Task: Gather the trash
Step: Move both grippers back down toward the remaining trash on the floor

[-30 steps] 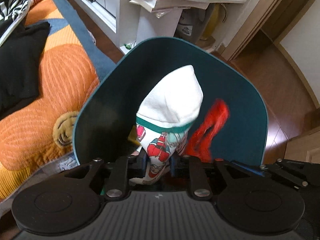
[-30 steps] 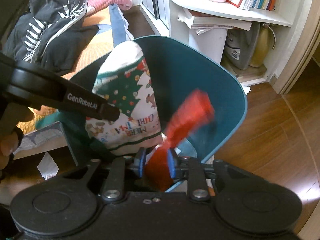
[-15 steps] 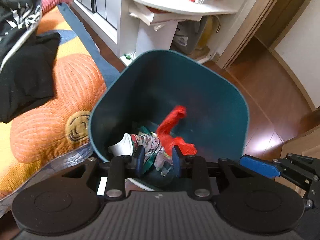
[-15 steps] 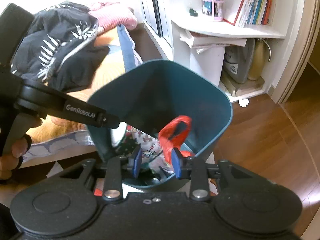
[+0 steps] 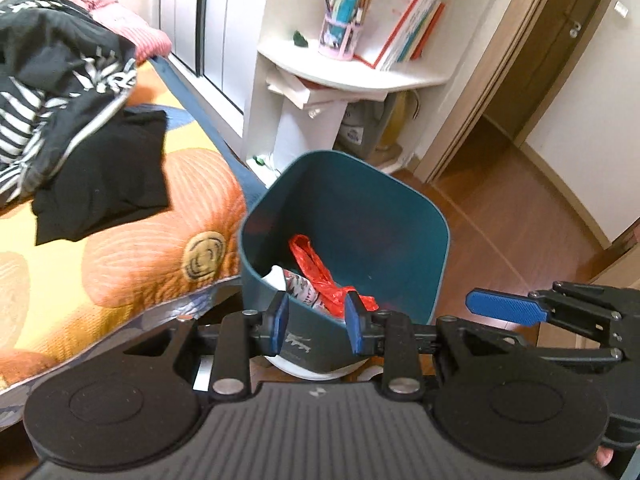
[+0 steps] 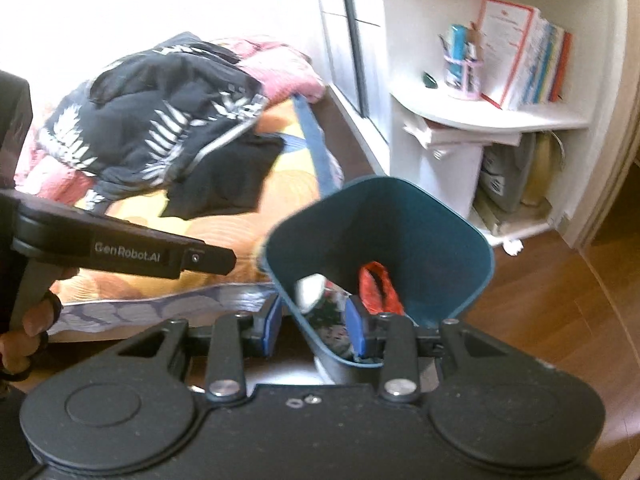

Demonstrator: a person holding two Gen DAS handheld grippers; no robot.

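Note:
A teal trash bin [image 5: 404, 224] stands on the wooden floor beside the bed; it also shows in the right wrist view [image 6: 424, 216]. Inside lie a white Christmas-print bag [image 5: 298, 284] and a red plastic bag [image 5: 316, 268], also seen in the right wrist view as the white bag [image 6: 312, 290] and the red bag [image 6: 374, 288]. My left gripper [image 5: 316, 322] is open and empty, above the bin's near rim. My right gripper [image 6: 314, 326] is open and empty, also back above the near rim. The right gripper's blue fingers [image 5: 506, 306] show at the right of the left wrist view.
A bed with an orange flower quilt [image 5: 120, 248] and dark clothes [image 5: 60, 92] lies left of the bin. A white corner shelf [image 5: 348, 76] with books and a pen cup stands behind it. Wooden floor [image 5: 520, 232] and a doorway are to the right.
Both grippers let go of their bags, which dropped into the bin. Both grippers opened and pulled up and back from the bin.

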